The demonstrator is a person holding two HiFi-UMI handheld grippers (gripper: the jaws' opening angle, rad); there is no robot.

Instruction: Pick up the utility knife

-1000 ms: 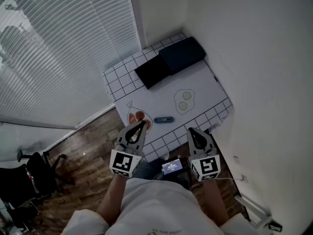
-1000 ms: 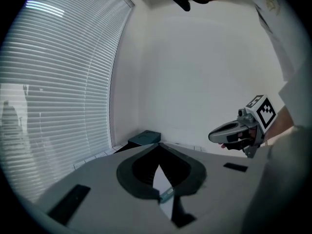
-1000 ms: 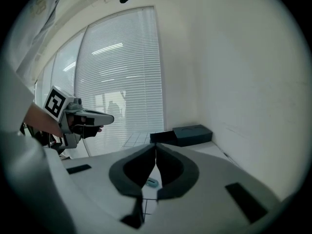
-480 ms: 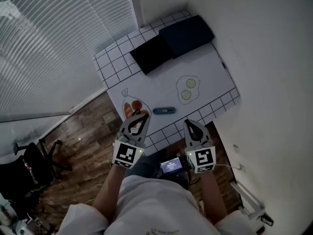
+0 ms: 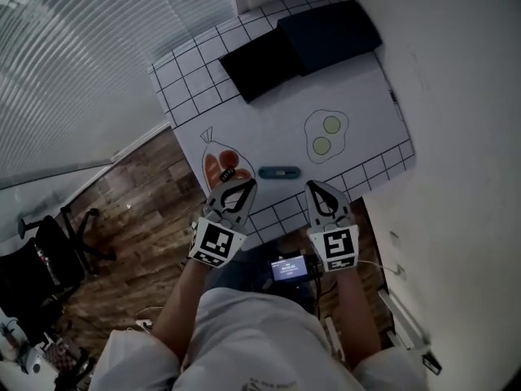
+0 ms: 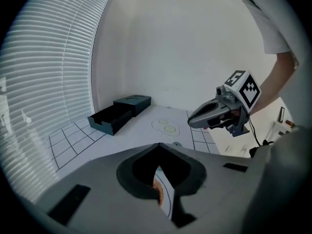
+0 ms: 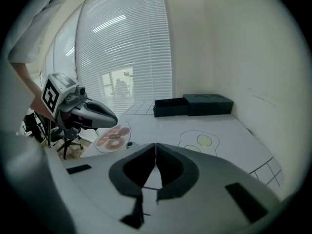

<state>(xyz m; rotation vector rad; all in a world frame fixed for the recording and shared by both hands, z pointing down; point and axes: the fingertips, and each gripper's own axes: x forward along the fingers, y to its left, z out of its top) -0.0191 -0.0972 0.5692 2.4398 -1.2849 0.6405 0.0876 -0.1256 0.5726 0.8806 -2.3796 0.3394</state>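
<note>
The blue utility knife (image 5: 278, 172) lies flat on the white mat (image 5: 269, 129), near the table's front edge. My left gripper (image 5: 237, 189) hovers just left of it and my right gripper (image 5: 317, 187) just right of it. Both point toward the mat and neither touches the knife. In the left gripper view the jaws (image 6: 158, 144) meet at the tips with nothing between them, and the right gripper (image 6: 191, 121) shows beyond. The right gripper view shows shut, empty jaws (image 7: 155, 144), with the left gripper (image 7: 111, 118) beside them.
An open black box (image 5: 260, 72) and its dark lid (image 5: 330, 35) sit at the table's far end. A fried-egg drawing (image 5: 326, 134) and an orange drawing (image 5: 220, 166) are printed on the mat. The wall runs along the right, blinds on the left, a chair (image 5: 41, 259) on the wood floor.
Both grippers have sunk and tipped downward toward the table's front edge, now flanking the knife. The jaws stayed shut.
</note>
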